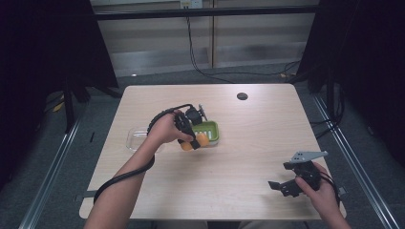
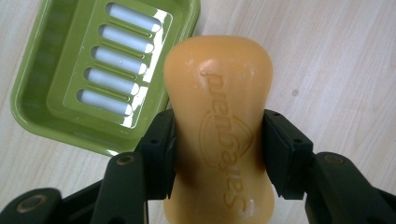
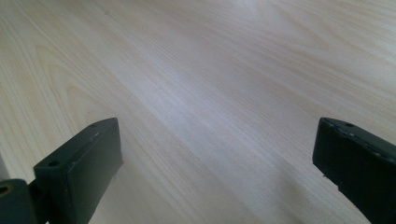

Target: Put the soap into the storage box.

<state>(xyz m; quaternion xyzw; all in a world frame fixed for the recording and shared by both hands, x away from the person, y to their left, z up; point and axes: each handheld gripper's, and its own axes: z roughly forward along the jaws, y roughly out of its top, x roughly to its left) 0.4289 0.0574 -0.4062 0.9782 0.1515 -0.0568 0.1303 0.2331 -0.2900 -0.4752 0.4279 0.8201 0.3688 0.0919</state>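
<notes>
An orange bar of soap [image 2: 218, 126] with embossed lettering sits clamped at its narrow waist between the black jaws of my left gripper [image 2: 218, 154]. In the high view that left gripper [image 1: 192, 139] holds the soap [image 1: 193, 142] just off the front left corner of a green soap dish [image 1: 213, 133]. The dish [image 2: 42, 100] has a slotted inner tray and nothing in it. My right gripper [image 1: 279, 187] rests near the table's front right, jaws wide apart over bare wood [image 3: 219, 154].
A clear plastic lid or tray [image 1: 135, 139] lies on the light wooden table [image 1: 258, 138] left of the dish, partly behind the left hand. A small dark round disc [image 1: 242, 96] sits near the far edge. Cables hang behind the table.
</notes>
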